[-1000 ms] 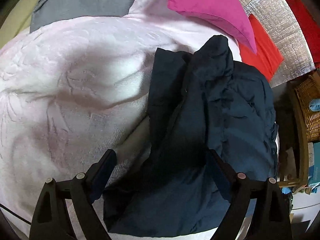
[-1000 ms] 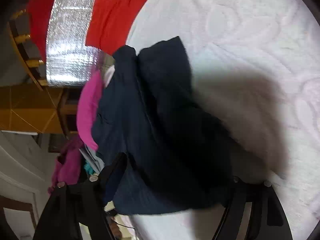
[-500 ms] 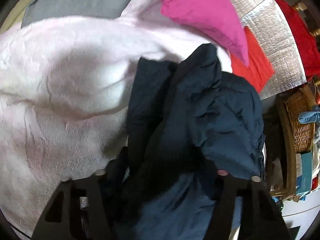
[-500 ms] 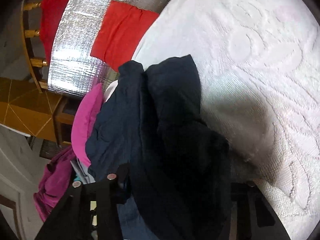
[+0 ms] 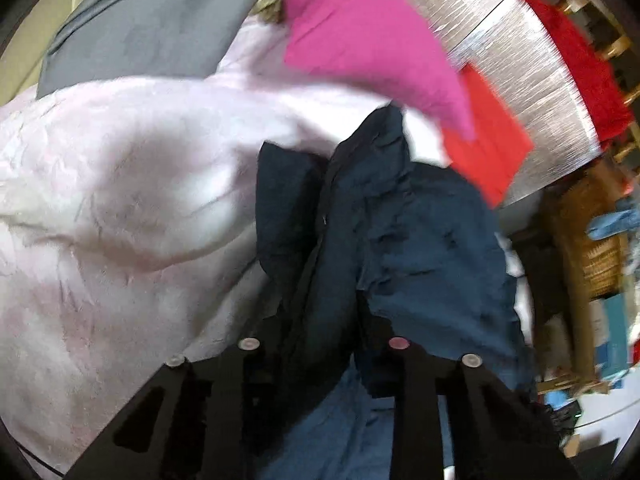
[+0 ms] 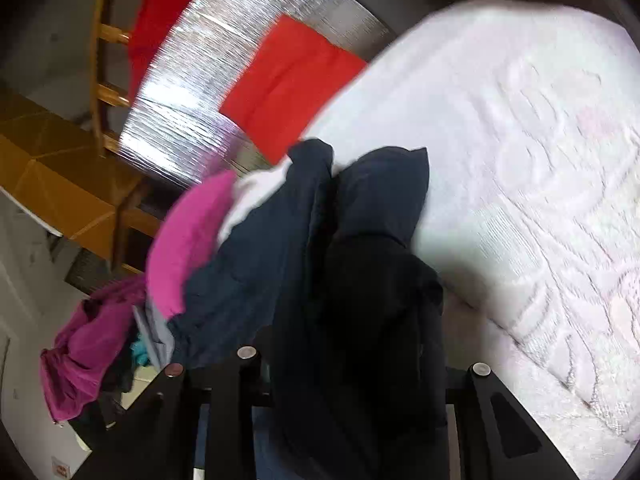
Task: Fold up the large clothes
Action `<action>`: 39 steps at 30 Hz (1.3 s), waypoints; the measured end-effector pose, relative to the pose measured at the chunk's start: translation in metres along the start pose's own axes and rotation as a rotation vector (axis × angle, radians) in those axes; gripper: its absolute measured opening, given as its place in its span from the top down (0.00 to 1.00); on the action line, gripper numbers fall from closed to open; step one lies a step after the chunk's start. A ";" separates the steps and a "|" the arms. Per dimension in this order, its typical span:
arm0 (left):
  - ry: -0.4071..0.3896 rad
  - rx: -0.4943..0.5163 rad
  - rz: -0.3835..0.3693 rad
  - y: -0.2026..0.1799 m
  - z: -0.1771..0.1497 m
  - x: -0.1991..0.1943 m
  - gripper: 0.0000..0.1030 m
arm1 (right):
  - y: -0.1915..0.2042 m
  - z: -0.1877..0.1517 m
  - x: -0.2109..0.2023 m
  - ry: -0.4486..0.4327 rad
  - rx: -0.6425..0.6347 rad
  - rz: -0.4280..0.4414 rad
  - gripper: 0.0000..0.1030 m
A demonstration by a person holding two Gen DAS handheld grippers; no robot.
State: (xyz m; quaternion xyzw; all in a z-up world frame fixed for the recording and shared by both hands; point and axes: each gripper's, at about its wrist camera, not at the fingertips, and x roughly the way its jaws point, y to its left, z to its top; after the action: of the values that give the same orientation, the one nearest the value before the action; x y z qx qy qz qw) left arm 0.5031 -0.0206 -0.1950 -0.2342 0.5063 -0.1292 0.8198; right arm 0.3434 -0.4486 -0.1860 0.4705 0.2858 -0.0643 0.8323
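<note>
Navy cloth fills the gap of the left gripper [image 5: 320, 320] — its jaws are drawn close with a fold of the jacket [image 5: 420, 240] pinched between them. The right gripper [image 6: 352, 344] is likewise buried in the same jacket [image 6: 360, 280]; dark fabric bunches between its jaws, which look clamped on it, though one finger is hidden under the cloth. From both grips the jacket runs forward in a rumpled heap, part raised at the grippers, the far end lying on a pale pink bedspread [image 5: 120, 200] with a raised pattern [image 6: 540, 160]. Past the jacket a magenta pillow [image 5: 360, 32] lies on the bed — a red cloth [image 5: 488, 148] just beyond it rests on a silver foil mat [image 5: 520, 60]. Grey fabric [image 5: 152, 20] sits at the far side of the bedspread. Off the bed's edge stands a wicker basket [image 5: 592, 248], blurred.
</note>
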 end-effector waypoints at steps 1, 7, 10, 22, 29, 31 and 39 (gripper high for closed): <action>0.013 0.013 0.046 0.000 -0.001 0.005 0.49 | -0.004 0.001 0.003 0.018 0.016 -0.003 0.65; -0.105 0.195 0.320 -0.041 -0.014 -0.017 0.33 | -0.015 0.003 -0.001 0.079 0.104 0.001 0.34; -0.224 0.328 0.443 -0.069 -0.026 -0.039 0.31 | -0.017 0.004 -0.006 0.095 0.107 0.000 0.33; -0.531 0.543 0.540 -0.105 -0.081 -0.117 0.29 | -0.035 0.017 -0.050 0.040 0.159 0.001 0.30; -0.570 0.588 0.526 -0.118 -0.101 -0.130 0.28 | -0.041 0.019 -0.053 0.038 0.218 0.042 0.29; -0.580 0.606 0.527 -0.121 -0.105 -0.132 0.28 | -0.038 0.018 -0.051 0.042 0.211 0.040 0.29; -0.591 0.622 0.499 -0.127 -0.108 -0.137 0.28 | -0.037 0.020 -0.047 0.033 0.220 0.039 0.28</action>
State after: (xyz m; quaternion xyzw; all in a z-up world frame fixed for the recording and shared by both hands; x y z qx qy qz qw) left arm 0.3477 -0.0959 -0.0651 0.1231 0.2303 -0.0018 0.9653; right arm 0.2991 -0.4928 -0.1812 0.5656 0.2816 -0.0714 0.7718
